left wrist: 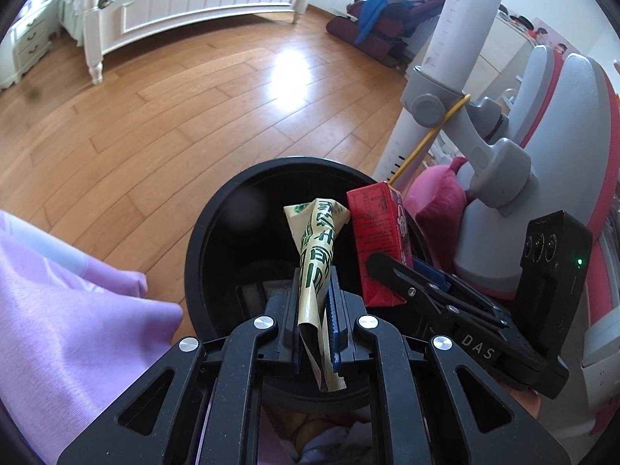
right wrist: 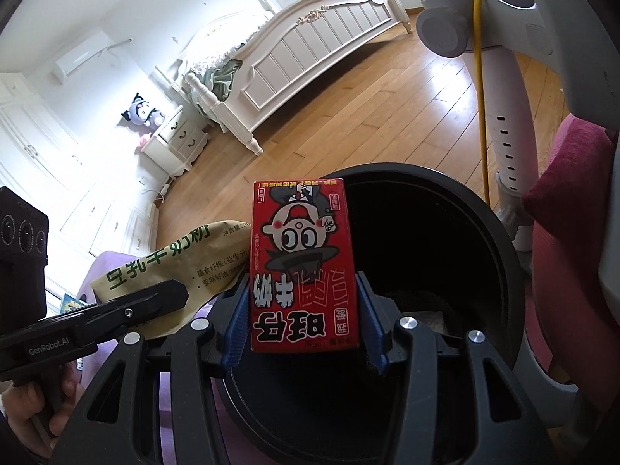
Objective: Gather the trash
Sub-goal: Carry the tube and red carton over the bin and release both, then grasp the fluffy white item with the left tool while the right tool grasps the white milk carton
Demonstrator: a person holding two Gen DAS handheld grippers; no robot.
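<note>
Left gripper [left wrist: 316, 310] is clenched tight on a crumpled beige paper sachet with green lettering [left wrist: 316, 255], pinched between the blue-padded jaws at lower centre of the left wrist view, its top flaring up over the mouth of the round black plastic trash bin [left wrist: 201, 248]. Right gripper [right wrist: 304, 316] is grasping a small red milk carton with a cartoon face [right wrist: 304, 263], printed upside down as it sits, jaws pressed on both narrow sides at centre of the right wrist view. In that same view the sachet [right wrist: 186, 259] pokes in from the left, held by the other gripper's black finger.

Outward now: the bin's dark rim [right wrist: 500, 232] curves across the right half of the frame, and the carton hangs over its left edge, above the opening. In the left wrist view the carton [left wrist: 378, 240] stands just right of the sachet, both over the bin's mouth. Something pale lies at the bin's bottom, too dim to name.

Progress, as I read it: both pieces of trash are picked up and carried to the bin. Neither is dropped yet. What's left is the release of each, and, if more litter lies around, which these views don't show, another round.

Wooden floor [left wrist: 155, 116] stretches to the white bed frame [left wrist: 201, 4] at upper left.
</note>
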